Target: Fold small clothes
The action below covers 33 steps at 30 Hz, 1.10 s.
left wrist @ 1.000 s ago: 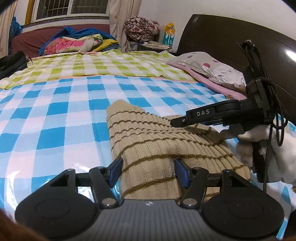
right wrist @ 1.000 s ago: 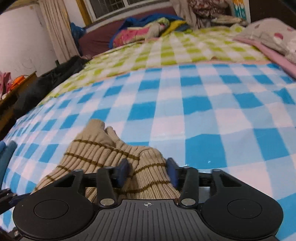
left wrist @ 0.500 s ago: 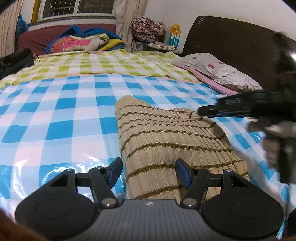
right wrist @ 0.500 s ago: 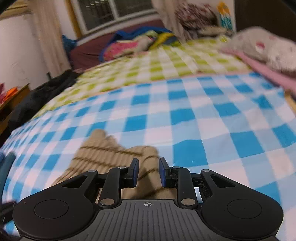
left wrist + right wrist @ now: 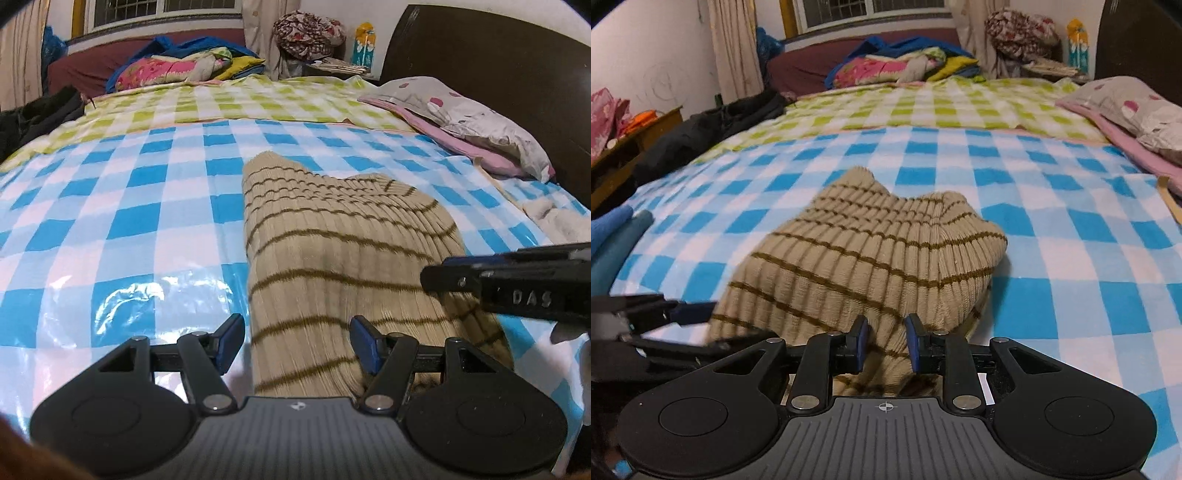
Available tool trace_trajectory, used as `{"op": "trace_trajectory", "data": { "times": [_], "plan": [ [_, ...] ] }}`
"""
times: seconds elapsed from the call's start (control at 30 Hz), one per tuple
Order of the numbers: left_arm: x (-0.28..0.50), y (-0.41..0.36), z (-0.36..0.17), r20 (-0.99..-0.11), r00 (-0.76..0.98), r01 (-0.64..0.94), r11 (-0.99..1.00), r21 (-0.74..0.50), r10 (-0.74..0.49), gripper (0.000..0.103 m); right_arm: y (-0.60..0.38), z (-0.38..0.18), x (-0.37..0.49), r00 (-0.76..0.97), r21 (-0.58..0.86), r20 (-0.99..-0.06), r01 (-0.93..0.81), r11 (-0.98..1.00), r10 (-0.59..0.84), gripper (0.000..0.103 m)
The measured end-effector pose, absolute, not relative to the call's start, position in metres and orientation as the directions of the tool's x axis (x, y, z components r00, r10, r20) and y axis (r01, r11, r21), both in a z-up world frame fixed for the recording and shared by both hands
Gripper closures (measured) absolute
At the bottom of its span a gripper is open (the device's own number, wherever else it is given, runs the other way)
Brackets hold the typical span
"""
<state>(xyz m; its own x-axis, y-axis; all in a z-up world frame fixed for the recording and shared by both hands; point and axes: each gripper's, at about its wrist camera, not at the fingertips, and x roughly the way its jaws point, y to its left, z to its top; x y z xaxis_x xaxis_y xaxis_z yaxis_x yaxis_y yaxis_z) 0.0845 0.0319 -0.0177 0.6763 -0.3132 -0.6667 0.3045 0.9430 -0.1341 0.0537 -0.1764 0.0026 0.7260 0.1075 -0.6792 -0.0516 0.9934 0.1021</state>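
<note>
Both of our grippers work at the near hem of the beige striped knit garment (image 5: 871,258): the right gripper (image 5: 885,341) has just been closing its fingers and now pinches a bunch of hem, while the left gripper (image 5: 297,345) straddles the hem with fingers spread, gripping nothing. Beyond them, we see the garment doubled over on the blue-checked bed cover (image 5: 122,206), so we judge folding partly done, with another fold and tidying left.

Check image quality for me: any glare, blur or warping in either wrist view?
Left wrist view: lamp glare on the glossy blue-and-white checked plastic sheet; the right gripper entering from the right is slightly smeared; the beige ribbed knit garment with brown stripes is sharp. Right wrist view: the left gripper is motion-blurred; fisheye bends the bed's edges in both.
</note>
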Motion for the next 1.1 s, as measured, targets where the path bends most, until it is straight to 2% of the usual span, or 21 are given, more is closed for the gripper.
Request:
{"op": "trace_trajectory", "data": {
  "times": [0.13, 0.3, 0.47, 1.1],
  "plan": [
    [0.066, 0.032, -0.013, -0.644, 0.710, 0.310, 0.948, -0.077, -0.285, 0.036, -0.171, 0.015, 0.030, 0.758, 0.117, -0.641, -0.058, 0.991, 0.120, 0.079],
    [0.062, 0.039, -0.023, -0.663, 0.689, 0.295, 0.949, -0.114, -0.294, 0.036, -0.167, -0.002, 0.023, 0.699, 0.110, -0.709, -0.023, 0.994, 0.095, 0.079],
    [0.051, 0.044, -0.019, -0.657, 0.695, 0.294, 0.949, -0.111, -0.292, 0.036, -0.163, 0.004, 0.008, 0.722, 0.129, -0.686, -0.002, 0.992, 0.090, 0.079],
    [0.018, 0.042, -0.027, -0.690, 0.671, 0.288, 0.953, -0.094, -0.271, 0.036, -0.157, -0.013, -0.031, 0.701, 0.126, -0.711, 0.056, 0.990, 0.051, 0.074]
  ]
}}
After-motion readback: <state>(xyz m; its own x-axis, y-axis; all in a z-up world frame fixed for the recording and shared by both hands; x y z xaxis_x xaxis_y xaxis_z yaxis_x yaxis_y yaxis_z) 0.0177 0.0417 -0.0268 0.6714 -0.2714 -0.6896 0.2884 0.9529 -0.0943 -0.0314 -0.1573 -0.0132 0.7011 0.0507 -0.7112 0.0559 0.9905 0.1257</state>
